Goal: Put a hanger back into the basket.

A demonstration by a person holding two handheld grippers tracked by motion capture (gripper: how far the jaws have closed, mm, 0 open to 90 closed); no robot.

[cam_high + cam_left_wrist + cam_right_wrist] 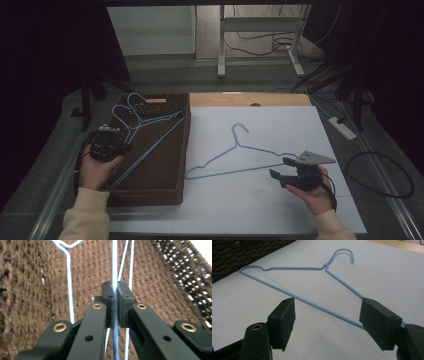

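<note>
While the left tongs (114,293) pinch one blue wire hanger (150,137) inside the brown woven basket (165,185), the danger is plain enough: several hangers lie stacked there, hooks close together at the far corner, and a lift could well drag a neighbour up with it, tangled at the hook. The wire is thin and slick too, so it may swivel or slide between the pads once its weight hangs free. Over on the white desk (300,125), the single hanger (235,160) lies flat, hook pointing away from the person, and the right tongs (281,173) sit at its right-hand corner. A careless nudge there would skate it across the sheet.

Now the tongs themselves. In the left gripper view the pads are pressed together on the wire, which runs straight up between them, with two more wires just beside. In the right gripper view the right tongs stand wide apart, holding nothing; the lying hanger's long bottom bar crosses behind them, running past the right-hand pad (379,321), contact unclear.
</note>
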